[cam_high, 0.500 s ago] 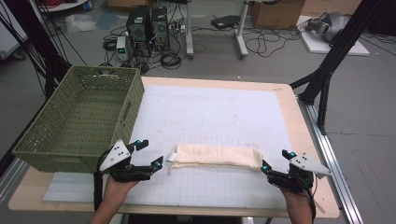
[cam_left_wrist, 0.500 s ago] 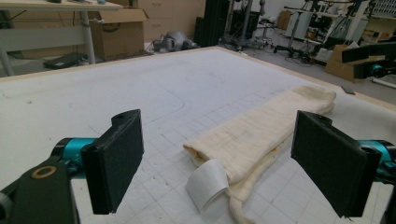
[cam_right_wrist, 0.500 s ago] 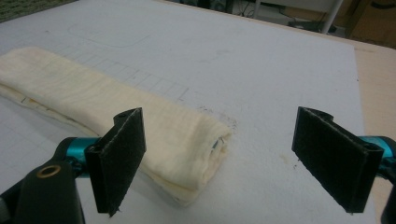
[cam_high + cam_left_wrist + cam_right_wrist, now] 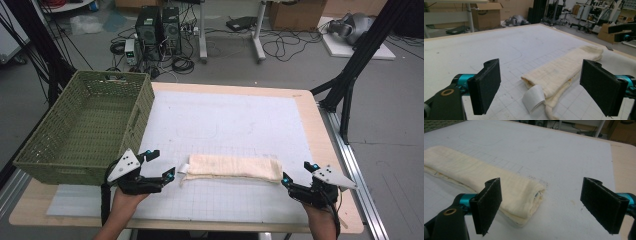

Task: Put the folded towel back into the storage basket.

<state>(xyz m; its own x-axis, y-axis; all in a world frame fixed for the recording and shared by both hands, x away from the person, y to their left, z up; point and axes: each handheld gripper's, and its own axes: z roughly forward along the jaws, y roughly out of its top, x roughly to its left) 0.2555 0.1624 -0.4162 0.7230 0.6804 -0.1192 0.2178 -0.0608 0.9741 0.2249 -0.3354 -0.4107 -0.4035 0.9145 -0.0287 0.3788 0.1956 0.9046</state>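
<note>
A: Where was the folded towel [image 4: 231,167]?

B: Lying flat on the white gridded mat [image 4: 235,125] on the desk [image 4: 320,135], stretched between the two grippers. Cream cloth, folded into a long strip, with a white tag [image 4: 533,97] curling off the end nearest the left gripper.

A: Left gripper [image 4: 161,165] state?

B: Jaws were wide apart, gripping nothing. In the left gripper view the tagged end of the towel sat just ahead of it, between the two pads and nearer the right-hand one, not touching either. The strip ran away from it, forward and to the right.

A: And the right gripper [image 4: 297,176]?

B: Same: jaws spread wide, nothing held. In the right gripper view the other end of the towel lay just ahead, beside the left-hand pad, which overlapped it in the picture; couldn't tell if it touched. Bare mat sat ahead of the right-hand pad. The fold layers showed at that end.

A: Hands?

B: Each gripper was held by a hand coming up from the near edge of the desk. Both pointed inward at the towel's ends.

A: Anything else nearby?

B: A green woven basket [image 4: 87,125] stood just beyond the left gripper, on its outer side, hanging over the desk's edge. Towel and basket were well apart.
</note>
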